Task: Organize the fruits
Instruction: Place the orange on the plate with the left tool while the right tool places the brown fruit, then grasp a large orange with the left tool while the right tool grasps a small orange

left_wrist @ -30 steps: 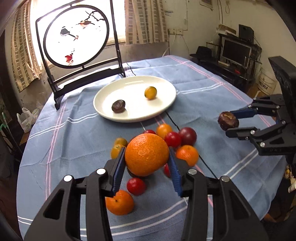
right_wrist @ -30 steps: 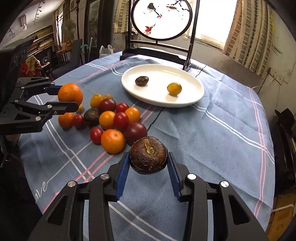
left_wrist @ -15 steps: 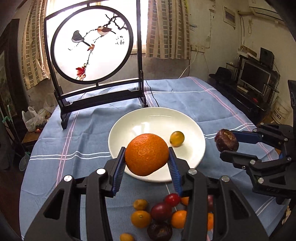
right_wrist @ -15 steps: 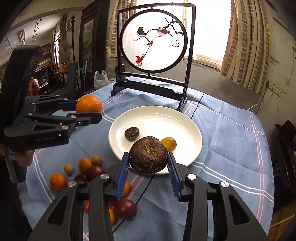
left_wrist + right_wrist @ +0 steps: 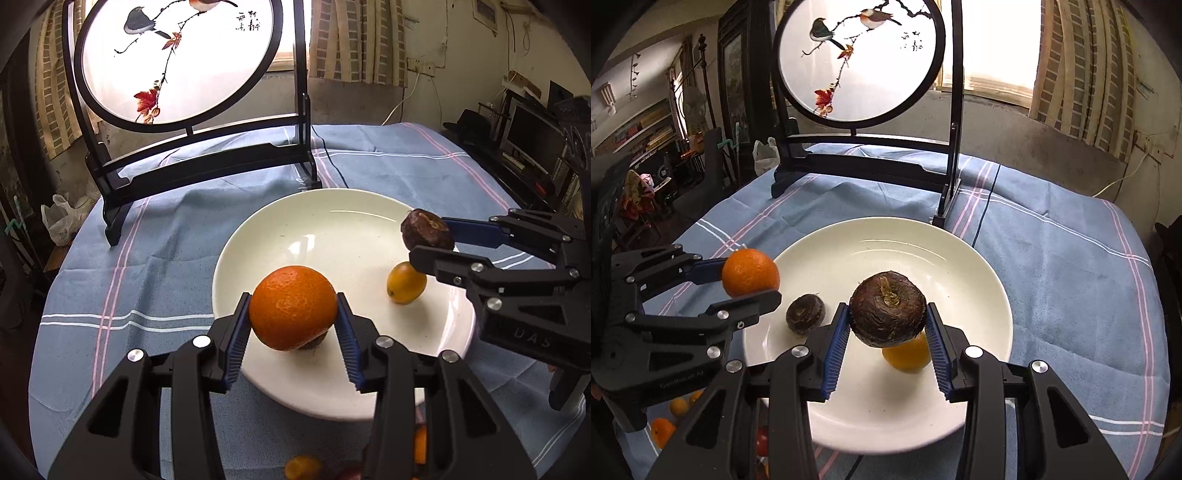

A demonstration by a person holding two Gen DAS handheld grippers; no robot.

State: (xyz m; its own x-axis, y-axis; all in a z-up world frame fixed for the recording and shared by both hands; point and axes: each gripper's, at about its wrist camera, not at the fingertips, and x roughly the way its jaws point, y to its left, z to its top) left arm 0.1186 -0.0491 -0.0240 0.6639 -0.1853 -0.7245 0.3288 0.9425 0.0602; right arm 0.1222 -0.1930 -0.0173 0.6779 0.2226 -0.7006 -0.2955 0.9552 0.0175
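My left gripper (image 5: 291, 332) is shut on a large orange (image 5: 292, 306) and holds it above the near left part of the white plate (image 5: 295, 221). My right gripper (image 5: 886, 339) is shut on a dark brown wrinkled fruit (image 5: 888, 308) above the plate (image 5: 960, 258). On the plate lie a small yellow fruit (image 5: 405, 282) and a small dark fruit (image 5: 805, 314), which the orange mostly hides in the left wrist view. The right gripper with its brown fruit (image 5: 426, 230) shows at the right of the left wrist view. The left gripper with the orange (image 5: 750, 272) shows at the left of the right wrist view.
A round painted screen on a black stand (image 5: 177, 62) stands just behind the plate. Several loose fruits (image 5: 663, 430) lie on the blue tablecloth (image 5: 1071, 266) near its front edge. A black cable (image 5: 332, 162) runs across the cloth. Shelves and a monitor stand beyond the table.
Both grippers have moved forward from over the fruit pile to over the plate, each keeping hold of its fruit. The plate now looks much closer in both views.
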